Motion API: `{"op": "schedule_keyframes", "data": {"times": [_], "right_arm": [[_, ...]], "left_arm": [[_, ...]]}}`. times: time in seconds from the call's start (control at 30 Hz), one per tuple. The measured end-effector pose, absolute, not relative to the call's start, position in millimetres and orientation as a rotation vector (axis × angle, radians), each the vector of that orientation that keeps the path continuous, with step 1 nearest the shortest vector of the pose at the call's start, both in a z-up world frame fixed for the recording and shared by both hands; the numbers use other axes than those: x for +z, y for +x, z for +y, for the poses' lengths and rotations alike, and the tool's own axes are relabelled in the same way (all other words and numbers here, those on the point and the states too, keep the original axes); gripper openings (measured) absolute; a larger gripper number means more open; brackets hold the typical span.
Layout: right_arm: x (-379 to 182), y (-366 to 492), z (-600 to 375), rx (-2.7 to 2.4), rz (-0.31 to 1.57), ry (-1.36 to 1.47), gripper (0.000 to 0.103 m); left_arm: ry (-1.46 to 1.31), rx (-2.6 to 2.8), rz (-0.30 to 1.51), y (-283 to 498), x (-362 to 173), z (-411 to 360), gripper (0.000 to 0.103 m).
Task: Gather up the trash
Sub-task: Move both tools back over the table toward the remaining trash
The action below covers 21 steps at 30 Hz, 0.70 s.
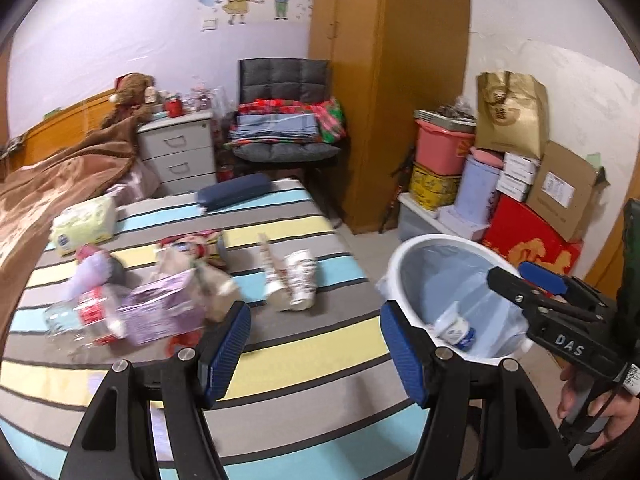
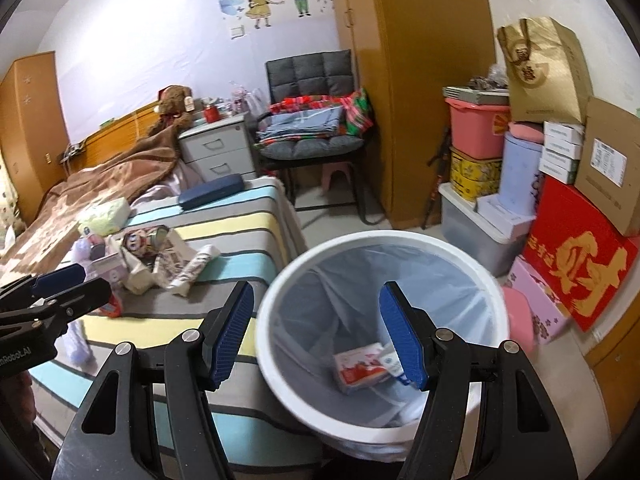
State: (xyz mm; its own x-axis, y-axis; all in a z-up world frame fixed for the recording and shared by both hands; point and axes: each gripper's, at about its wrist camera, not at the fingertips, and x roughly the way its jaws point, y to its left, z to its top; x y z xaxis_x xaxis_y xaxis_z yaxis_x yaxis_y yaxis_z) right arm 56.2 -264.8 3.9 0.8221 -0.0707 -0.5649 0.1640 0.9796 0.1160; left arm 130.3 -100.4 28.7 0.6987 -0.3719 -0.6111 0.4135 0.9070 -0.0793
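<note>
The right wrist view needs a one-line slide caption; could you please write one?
Open right claw above the white lined bin holding a red-and-white carton; litter remains on the striped bed.

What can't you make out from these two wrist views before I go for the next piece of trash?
- Bin bottom: right wrist view, the right gripper finger covers part of the red-and-white box and the item beside it.
- Clear bottle and purple box: left wrist view, motion blur, labels unreadable.
- Crumpled pile on the bed: right wrist view, too small to separate.
- Left gripper: empty, nothing between the fingers.
</note>
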Motion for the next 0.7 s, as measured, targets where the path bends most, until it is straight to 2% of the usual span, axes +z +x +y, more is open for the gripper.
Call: {"op": "schedule_keyframes", "data": {"times": [0.7], "right_arm": [[-2.4,103.4,-180.9,0.019,0.654,0.092,0.067]], "left_arm": [[-0.046,-0.159,0.672,162.1,22.1,54.4,0.067]]}}
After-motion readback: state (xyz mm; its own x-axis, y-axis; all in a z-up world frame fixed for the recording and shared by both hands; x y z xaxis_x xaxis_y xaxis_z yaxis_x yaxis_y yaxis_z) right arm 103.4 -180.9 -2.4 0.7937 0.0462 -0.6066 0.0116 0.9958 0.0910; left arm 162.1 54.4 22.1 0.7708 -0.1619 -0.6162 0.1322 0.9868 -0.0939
